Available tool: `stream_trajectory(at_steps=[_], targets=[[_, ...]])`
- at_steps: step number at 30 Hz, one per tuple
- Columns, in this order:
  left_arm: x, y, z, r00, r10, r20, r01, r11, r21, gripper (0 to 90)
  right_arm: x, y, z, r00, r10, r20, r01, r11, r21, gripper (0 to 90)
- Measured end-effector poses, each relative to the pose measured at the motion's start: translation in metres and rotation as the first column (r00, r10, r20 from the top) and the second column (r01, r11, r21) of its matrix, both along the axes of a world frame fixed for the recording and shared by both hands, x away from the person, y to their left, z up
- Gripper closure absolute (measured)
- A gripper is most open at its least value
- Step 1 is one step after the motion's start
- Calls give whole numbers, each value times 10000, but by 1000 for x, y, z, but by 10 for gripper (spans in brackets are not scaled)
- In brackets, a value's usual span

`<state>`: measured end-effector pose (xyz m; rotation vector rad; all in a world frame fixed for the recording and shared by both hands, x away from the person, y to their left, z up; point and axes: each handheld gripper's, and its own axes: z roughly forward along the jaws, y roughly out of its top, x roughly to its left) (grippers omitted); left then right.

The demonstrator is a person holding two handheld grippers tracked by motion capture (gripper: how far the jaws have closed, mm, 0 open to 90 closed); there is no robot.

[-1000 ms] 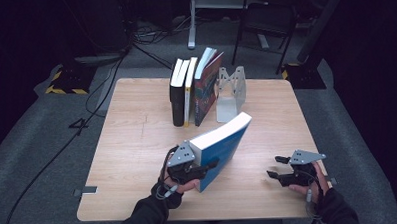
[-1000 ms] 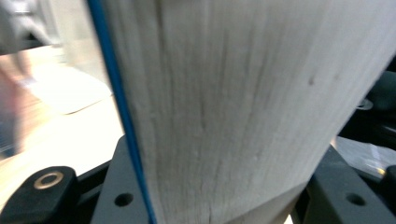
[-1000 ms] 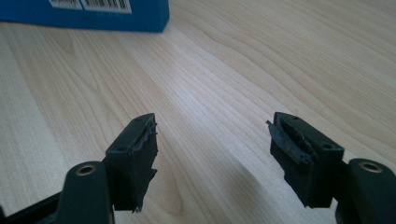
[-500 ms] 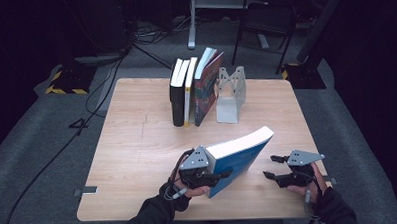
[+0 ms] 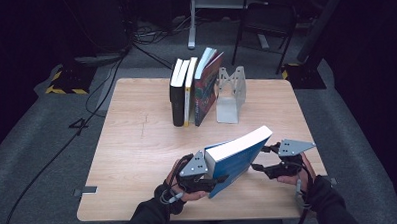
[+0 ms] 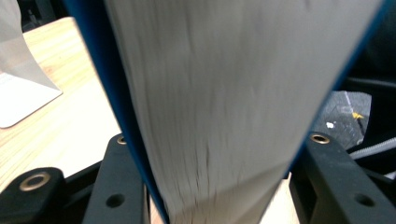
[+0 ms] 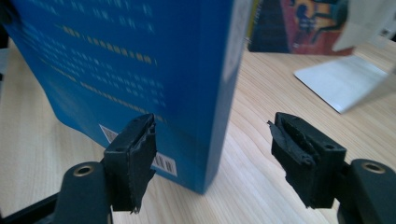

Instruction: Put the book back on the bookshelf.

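Observation:
A thick blue book [image 5: 238, 158] stands tilted on its lower corner at the table's near edge, page block up, leaning to the right. My left gripper [image 5: 211, 180] is shut on its lower left end. In the left gripper view the book [image 6: 224, 93] sits between both black jaws of the left gripper [image 6: 224, 186], its covers against them; the jaws have just been opening a little. My right gripper [image 5: 262, 162] stands open just right of the book, pointing at it. In the right gripper view the back cover [image 7: 140, 60] with its barcode lies beyond the spread jaws of the right gripper [image 7: 212, 154].
Three books [image 5: 190, 87] stand in a row at the far middle of the wooden table [image 5: 137, 144], beside a grey metal bookend [image 5: 231, 93]. Cables and chair legs lie on the dark floor behind.
The book has tipped over to the right and sunk lower, and my left gripper moved right with it. My right gripper has risen and come closer to the book.

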<state>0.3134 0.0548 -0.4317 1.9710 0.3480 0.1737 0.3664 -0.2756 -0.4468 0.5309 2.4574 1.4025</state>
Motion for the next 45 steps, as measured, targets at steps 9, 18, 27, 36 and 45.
stream_trajectory(at_steps=[9, 18, 27, 36, 45], targets=[[-7, 9, -11, 9995, 42, -303, -18, 9970, 779, 538, 14, 21, -2, 9895, 1368, -469, -1391, 9891, -488, 234], [-20, 12, -37, 9982, 594, -118, -564, 9825, 1777, 547, 9, 26, -1, 9865, 1608, -299, -1626, 9840, -732, 268], [-10, 19, -35, 9928, 1184, 171, -1194, 9725, 1999, 546, -7, 8, 1, 9888, 1483, -185, -1491, 9874, -536, 423], [4, 20, -35, 9890, 1424, 408, -1478, 9681, 2024, 502, -19, 4, 46, 9874, 1274, 937, -1348, 9878, 778, 429], [19, 16, -34, 9786, 1772, 1051, -1968, 9547, 2230, 451, -21, 0, 62, 9875, 1185, 1037, -1281, 9875, 917, 521]])
